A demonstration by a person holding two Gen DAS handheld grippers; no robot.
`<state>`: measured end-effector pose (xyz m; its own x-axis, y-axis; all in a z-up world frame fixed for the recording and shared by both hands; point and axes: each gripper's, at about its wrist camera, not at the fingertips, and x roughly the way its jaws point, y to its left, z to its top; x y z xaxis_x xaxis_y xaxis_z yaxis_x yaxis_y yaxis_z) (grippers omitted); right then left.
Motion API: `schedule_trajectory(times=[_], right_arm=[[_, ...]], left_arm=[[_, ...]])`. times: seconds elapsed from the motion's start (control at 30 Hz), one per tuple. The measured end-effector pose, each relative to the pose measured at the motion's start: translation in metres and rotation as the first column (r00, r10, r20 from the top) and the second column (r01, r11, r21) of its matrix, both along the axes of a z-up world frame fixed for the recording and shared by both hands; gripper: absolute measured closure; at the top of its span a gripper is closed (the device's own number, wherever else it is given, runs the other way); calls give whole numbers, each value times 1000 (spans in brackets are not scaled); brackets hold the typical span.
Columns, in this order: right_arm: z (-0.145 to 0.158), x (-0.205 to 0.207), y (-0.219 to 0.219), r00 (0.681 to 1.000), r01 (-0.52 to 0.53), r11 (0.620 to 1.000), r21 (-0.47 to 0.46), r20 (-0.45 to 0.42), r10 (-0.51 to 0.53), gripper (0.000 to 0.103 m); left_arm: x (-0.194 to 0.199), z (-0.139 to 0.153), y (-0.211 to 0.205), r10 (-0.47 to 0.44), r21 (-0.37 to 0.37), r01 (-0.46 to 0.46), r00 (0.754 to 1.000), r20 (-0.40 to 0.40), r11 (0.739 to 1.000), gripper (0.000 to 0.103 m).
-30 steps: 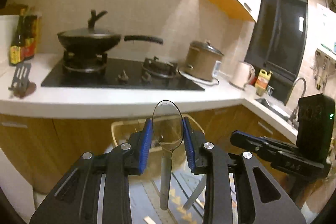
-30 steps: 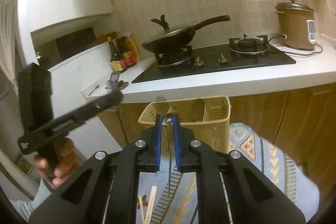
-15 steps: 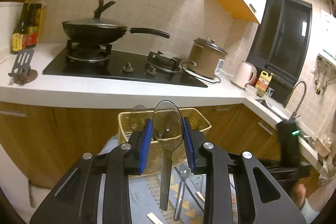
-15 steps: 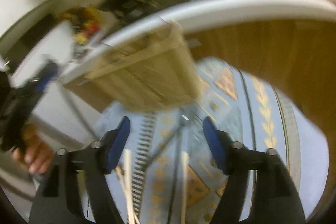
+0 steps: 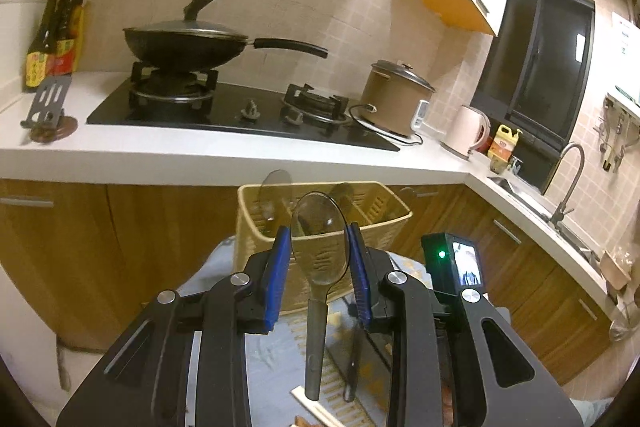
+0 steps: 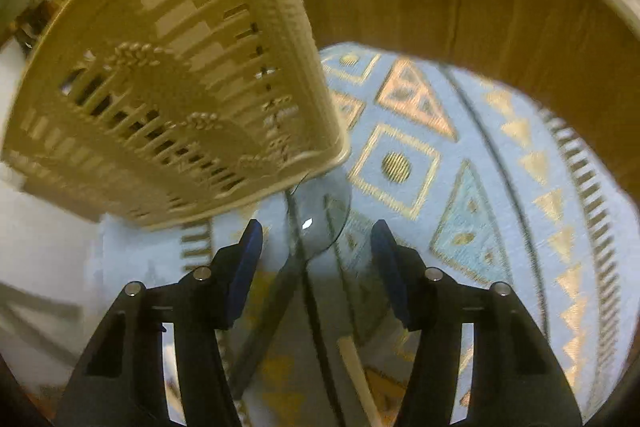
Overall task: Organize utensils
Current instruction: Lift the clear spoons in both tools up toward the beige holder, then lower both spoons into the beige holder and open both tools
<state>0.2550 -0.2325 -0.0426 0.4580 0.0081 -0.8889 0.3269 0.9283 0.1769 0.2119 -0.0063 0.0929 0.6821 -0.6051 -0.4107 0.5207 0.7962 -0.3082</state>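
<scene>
A: Starting at the left, what does the left gripper [image 5: 319, 269] have?

B: Its blue pads are clamped on the bowl of a clear spoon [image 5: 319, 238], one pad on each side. The bowl stands up and the grey handle hangs down between the fingers.

A: And beyond it?

B: A beige slotted utensil basket [image 5: 320, 227] sits on a patterned blue cloth [image 6: 472, 163], in front of the wooden cabinet doors under the white countertop [image 5: 160, 155]. Two more clear spoons stand inside the basket; which compartments they are in I cannot tell.

A: On the countertop itself?

B: From its left edge: sauce bottles [image 5: 52, 39], a lidded wok [image 5: 184, 43] on the black hob, a brown rice cooker [image 5: 396, 95], a pale kettle [image 5: 466, 131], then the sink at the far right corner.

A: Now the right gripper [image 6: 316, 263].

B: It points steeply down at the cloth, just beside the basket's lower corner. Its jaws stand apart and have just been closing a little. Another clear spoon [image 6: 316, 219] lies on the cloth between the fingers, its bowl near the basket's base; the pads do not touch it. A pale chopstick [image 6: 356, 371] lies to the right of its handle.
</scene>
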Motion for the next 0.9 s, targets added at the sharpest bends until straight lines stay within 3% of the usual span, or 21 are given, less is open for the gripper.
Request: schedule_trajectory(times=[0.13, 0.2, 0.23, 0.33, 0.5, 0.63, 0.77, 0.9], right_arm=[[-6, 0, 22, 1000, 4, 989, -145, 13, -2, 52], [-8, -4, 29, 1000, -1, 978, -209, 25, 6, 67], [-8, -7, 31, 999, -11, 977, -214, 32, 18, 70], [-9, -17, 29, 998, -34, 981, -190, 38, 42, 72], [6, -50, 7, 988, -88, 996, 1, 124, 87, 74], [42, -88, -6, 950, -164, 984, 69, 281, 138, 74], [89, -121, -14, 883, -224, 972, 69, 437, 173, 74], [138, -104, -16, 816, -244, 969, 38, 549, 184, 74]], left_arm=[[4, -5, 5, 4, -9, -4, 1000, -19, 1000, 76], [5, -8, 7, 4, -8, -5, 1000, -23, 1000, 76], [6, -9, 7, 4, -8, -5, 1000, -25, 1000, 76], [7, -12, 6, 4, -7, -5, 999, -38, 1000, 76], [6, -10, 3, 0, -4, 0, 1000, -31, 1000, 76], [2, 0, -1, 1, -7, -1, 1000, -6, 1000, 77], [-4, 17, -7, 21, -6, -21, 999, 45, 1000, 79], [-6, 39, -12, 46, -1, -46, 994, 101, 999, 79]])
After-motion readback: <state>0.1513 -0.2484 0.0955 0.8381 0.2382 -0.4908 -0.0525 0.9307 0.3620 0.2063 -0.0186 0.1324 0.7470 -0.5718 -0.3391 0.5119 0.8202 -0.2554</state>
